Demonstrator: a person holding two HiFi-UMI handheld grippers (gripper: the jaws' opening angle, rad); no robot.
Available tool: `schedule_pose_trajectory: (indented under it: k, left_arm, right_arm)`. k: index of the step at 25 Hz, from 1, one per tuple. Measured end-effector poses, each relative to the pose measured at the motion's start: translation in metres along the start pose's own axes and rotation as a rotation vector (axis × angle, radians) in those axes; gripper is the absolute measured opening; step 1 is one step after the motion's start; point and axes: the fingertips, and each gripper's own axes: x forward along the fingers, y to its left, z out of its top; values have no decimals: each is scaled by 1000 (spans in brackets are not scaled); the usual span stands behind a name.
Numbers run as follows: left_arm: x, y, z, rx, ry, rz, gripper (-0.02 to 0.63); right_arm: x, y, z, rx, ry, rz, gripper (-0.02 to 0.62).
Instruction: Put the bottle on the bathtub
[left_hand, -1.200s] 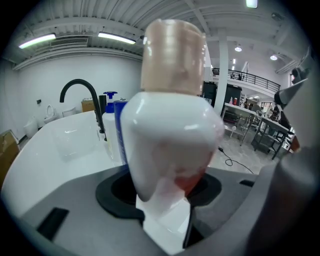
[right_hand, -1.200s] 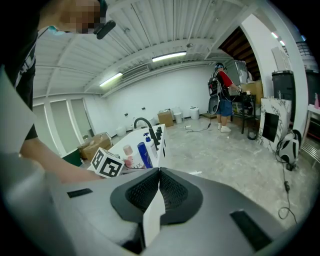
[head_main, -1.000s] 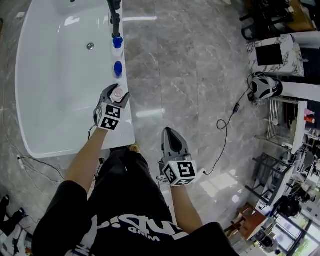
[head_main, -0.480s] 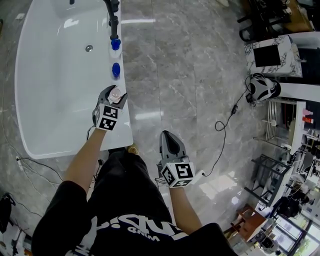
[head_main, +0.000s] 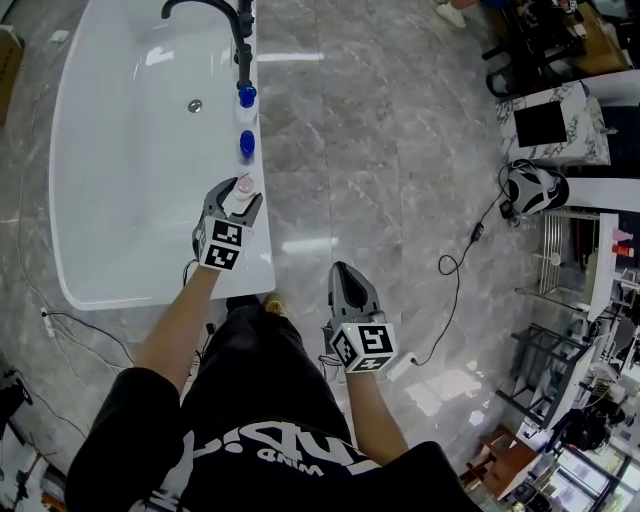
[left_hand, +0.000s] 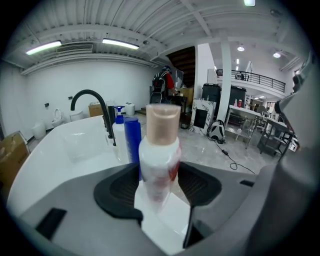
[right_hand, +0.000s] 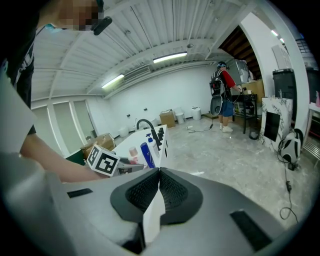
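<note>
A white bottle with a pink-beige cap stands upright over the right rim of the white bathtub. My left gripper is shut on the bottle, one jaw on each side of its body. In the left gripper view the bottle fills the middle between the pads, with the white rim showing below it. My right gripper hangs shut and empty above the marble floor, beside my right leg. In the right gripper view its jaws meet with nothing between them.
Two blue-capped bottles stand on the same rim beyond the held bottle, then a black faucet. A cable lies on the floor at the right, near a bag and shelving. A person stands far off.
The head camera has shifted, so the tub sits slightly lower and further right in view. The left gripper still holds the bottle at the same spot on the rim. The right gripper stays put.
</note>
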Motion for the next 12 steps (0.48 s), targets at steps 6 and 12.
schedule_pose_trajectory:
  k: [6, 12]
  left_arm:
    - [-49, -12, 21, -25, -40, 36, 236]
    - [-114, -28, 38, -76, -85, 42, 236]
  right_arm:
    - [-13, 6, 10, -9, -33, 42, 25]
    - [-28, 23, 18, -11, -82, 89, 25]
